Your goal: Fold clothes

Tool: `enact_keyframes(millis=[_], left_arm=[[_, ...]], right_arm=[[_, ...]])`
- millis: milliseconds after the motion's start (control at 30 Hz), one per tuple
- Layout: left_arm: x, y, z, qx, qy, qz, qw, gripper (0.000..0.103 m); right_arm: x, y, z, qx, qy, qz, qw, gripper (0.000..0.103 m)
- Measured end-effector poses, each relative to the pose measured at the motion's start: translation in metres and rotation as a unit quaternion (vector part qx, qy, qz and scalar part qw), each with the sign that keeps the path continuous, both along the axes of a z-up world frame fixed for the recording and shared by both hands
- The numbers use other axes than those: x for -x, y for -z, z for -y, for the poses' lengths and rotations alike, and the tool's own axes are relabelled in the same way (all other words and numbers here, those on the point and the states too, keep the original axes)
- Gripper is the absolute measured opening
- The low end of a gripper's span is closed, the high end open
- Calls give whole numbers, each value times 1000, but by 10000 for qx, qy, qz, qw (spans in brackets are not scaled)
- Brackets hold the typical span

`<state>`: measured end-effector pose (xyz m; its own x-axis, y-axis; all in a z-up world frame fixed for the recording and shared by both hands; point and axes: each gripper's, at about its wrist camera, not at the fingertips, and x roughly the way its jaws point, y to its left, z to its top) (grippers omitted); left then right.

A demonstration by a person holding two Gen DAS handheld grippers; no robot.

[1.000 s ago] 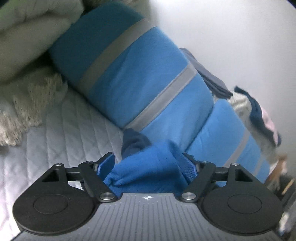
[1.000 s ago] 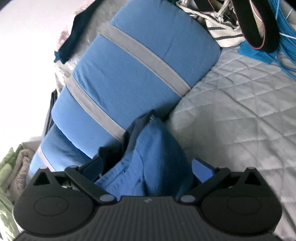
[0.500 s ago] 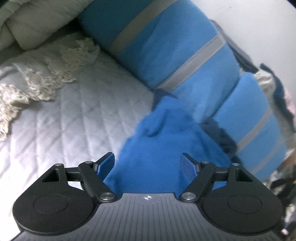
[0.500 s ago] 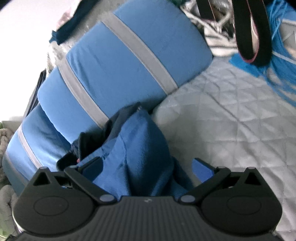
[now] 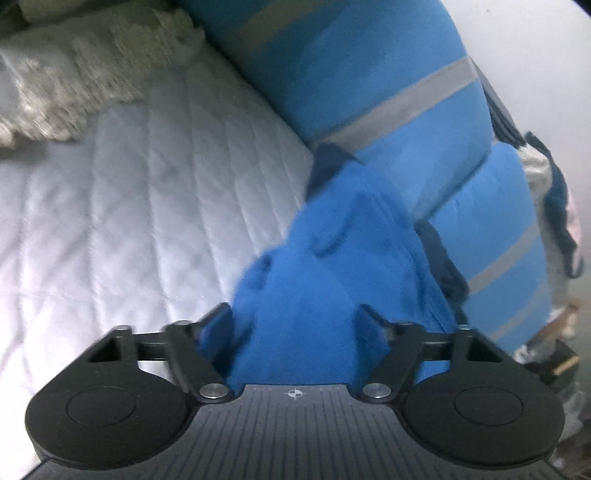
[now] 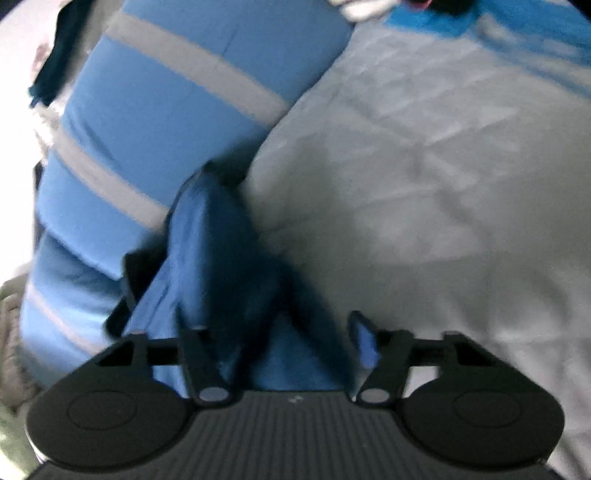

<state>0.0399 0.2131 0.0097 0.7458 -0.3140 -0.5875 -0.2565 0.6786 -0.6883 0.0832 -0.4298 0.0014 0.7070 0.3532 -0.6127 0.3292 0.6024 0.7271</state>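
A bright blue fleece garment (image 5: 332,258) with a dark navy lining lies bunched on the white quilted bed (image 5: 129,221), against a blue bolster with grey stripes (image 5: 369,74). My left gripper (image 5: 293,319) straddles its near end; the jaws are closing, the cloth fills the gap, and the left pad's face still shows. In the right wrist view the same garment (image 6: 214,240) rises in a dark ridge between the jaws of my right gripper (image 6: 277,326). They are closing too; cloth hides the left finger and the right pad stands just beside the fold.
A second striped blue bolster (image 5: 498,229) lies end to end with the first. A cream lace throw (image 5: 92,74) covers the bed's far left. Loose clothes (image 5: 554,192) are heaped by the wall. Blue fabric (image 6: 480,22) lies at the quilt's (image 6: 424,184) far edge.
Both grippers have sunk toward the bed and tipped downward. Their fingers stand closer together than before, with the blue garment still between them. The garment now lies lower, stretched out ahead.
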Motion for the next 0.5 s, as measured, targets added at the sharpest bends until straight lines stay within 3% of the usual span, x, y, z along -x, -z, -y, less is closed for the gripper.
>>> enact_keyframes(millis=[33,67,133,167,267,400,500], left_arm=[[1,-2,3,-67,34,67,9999,37],[1,-4,6,-134,68,134,9998,25],[4,-10,10,-302,93,331,9989,17],[6,-14,11,-397,76,456,9981,15],[9,-23,16,-634,94,721,9953,14],[11,-28,22,-889,98,754,9931,14],[10,-27,21,-863,53,674,9940,14]], right_arm=[[0,-1,-3,-4,-70,44,10000,41],[-1,-3,-5,9,-139,92,9999,24],[1,-13,-8,302,-177,293,9990,13],[4,-18,-7,450,-103,393,9982,1],[14,-40,-4,1000,187,736,9921,1],[17,-49,1,1180,258,836,9891,2],[6,-31,7,648,260,461,9965,23]])
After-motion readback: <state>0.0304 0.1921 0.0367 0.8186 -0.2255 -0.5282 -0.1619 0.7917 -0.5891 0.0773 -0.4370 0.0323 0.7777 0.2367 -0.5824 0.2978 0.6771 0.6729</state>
